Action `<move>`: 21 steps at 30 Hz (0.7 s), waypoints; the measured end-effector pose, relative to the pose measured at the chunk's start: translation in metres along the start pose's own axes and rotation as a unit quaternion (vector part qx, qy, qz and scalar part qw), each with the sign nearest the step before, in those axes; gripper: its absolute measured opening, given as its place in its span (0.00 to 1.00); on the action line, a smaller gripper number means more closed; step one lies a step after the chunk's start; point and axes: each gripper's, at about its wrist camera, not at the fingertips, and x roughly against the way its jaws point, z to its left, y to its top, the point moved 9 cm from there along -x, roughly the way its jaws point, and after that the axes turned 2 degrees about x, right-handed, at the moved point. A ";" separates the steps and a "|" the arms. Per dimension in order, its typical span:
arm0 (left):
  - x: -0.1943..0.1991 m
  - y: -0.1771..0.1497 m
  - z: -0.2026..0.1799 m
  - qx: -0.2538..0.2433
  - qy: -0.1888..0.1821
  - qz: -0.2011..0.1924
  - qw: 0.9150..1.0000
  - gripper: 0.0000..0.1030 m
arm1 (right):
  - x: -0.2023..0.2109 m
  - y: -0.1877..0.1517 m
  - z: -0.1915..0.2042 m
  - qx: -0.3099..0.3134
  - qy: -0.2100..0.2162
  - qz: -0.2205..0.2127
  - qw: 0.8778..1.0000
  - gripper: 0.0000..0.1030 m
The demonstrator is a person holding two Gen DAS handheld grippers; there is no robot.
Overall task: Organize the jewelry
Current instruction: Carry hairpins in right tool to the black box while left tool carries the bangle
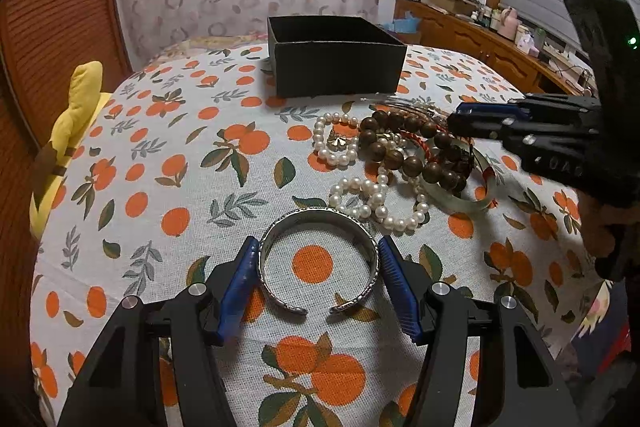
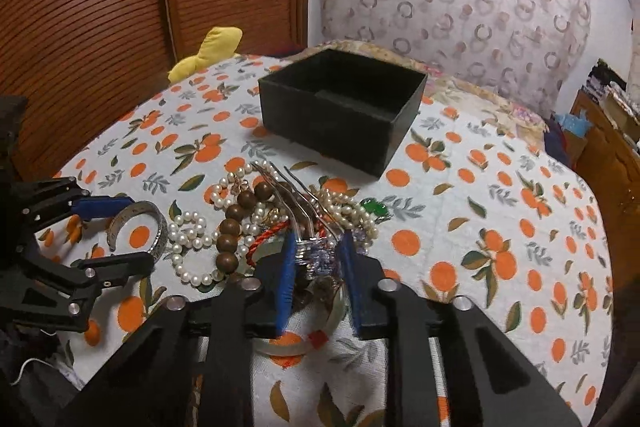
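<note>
Fingers of the left gripper [image 1: 318, 281] clasp a silver cuff [image 1: 318, 259] lying on the worktop [image 1: 160, 155]. Right gripper [image 2: 318, 259], nearly closed, pinches a beaded hairpin [image 2: 316, 255] in the jewelry pile [image 2: 240, 227] before the black box [image 2: 340, 107].

Partly legible raised letters, perhaps "UAO", on the right tool's [image 1: 460, 121] body.

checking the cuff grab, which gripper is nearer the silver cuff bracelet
Left. The left gripper straddles the silver cuff bracelet, one blue pad at each side. The right gripper is off to the cuff's right over the jewelry pile, around a beaded hair comb.
</note>
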 end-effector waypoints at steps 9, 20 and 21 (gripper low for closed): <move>0.000 0.000 0.000 0.003 -0.005 0.000 1.000 0.56 | 0.011 0.007 -0.018 -0.013 -0.002 -0.013 1.000 0.13; 0.023 0.030 0.000 0.020 -0.014 -0.051 0.998 0.56 | 0.026 0.014 -0.023 -0.011 -0.006 -0.032 0.999 0.12; 0.024 0.035 0.000 0.021 -0.014 -0.055 0.998 0.56 | 0.028 0.015 -0.023 -0.008 -0.008 -0.034 0.999 0.12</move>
